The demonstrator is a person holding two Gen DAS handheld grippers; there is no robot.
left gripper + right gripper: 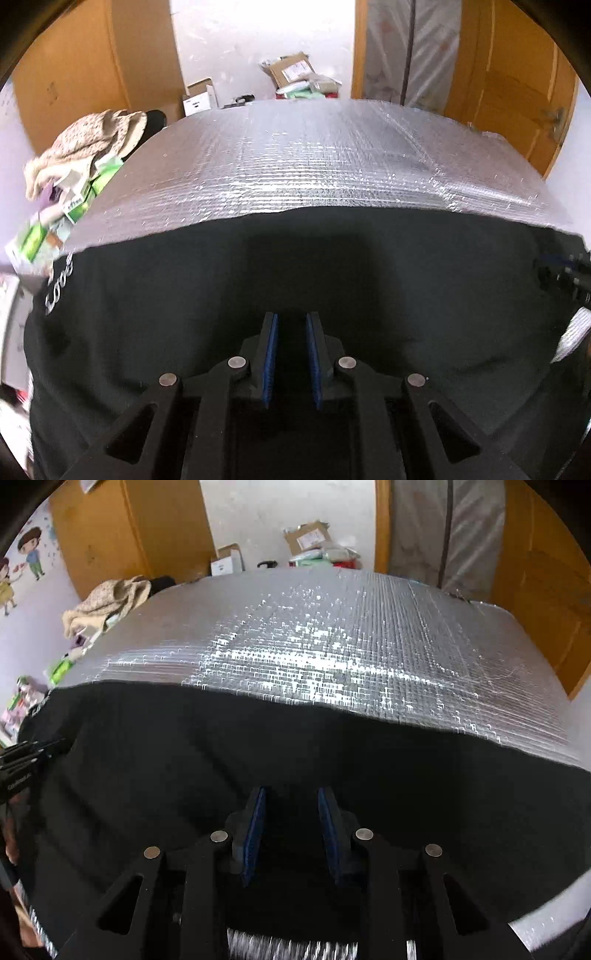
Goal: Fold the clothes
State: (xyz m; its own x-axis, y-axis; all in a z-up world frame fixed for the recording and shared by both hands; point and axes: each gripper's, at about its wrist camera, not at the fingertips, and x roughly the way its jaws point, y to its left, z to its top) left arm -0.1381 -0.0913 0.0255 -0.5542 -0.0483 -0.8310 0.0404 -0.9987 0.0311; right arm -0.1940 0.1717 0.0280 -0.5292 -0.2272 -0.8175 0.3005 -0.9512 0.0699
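Observation:
A black garment (332, 258) lies spread flat over the near part of a table covered in silver foil (295, 155). White lettering (59, 284) shows at the garment's left edge. My left gripper (291, 315) hovers over the cloth, blue pads apart with nothing between them. In the right wrist view the same black garment (221, 746) covers the near side of the foil (314, 635). My right gripper (291, 790) stands open above it, holding nothing. Each view catches the other tool's black body at its edge (561, 273) (26, 764).
A beige cloth pile (88, 147) and green boxes (74, 206) crowd the table's left edge. Cardboard boxes (291, 70) and a white box (199, 99) sit beyond the far edge. A wooden door (517, 92) stands at the right. The far half of the foil is bare.

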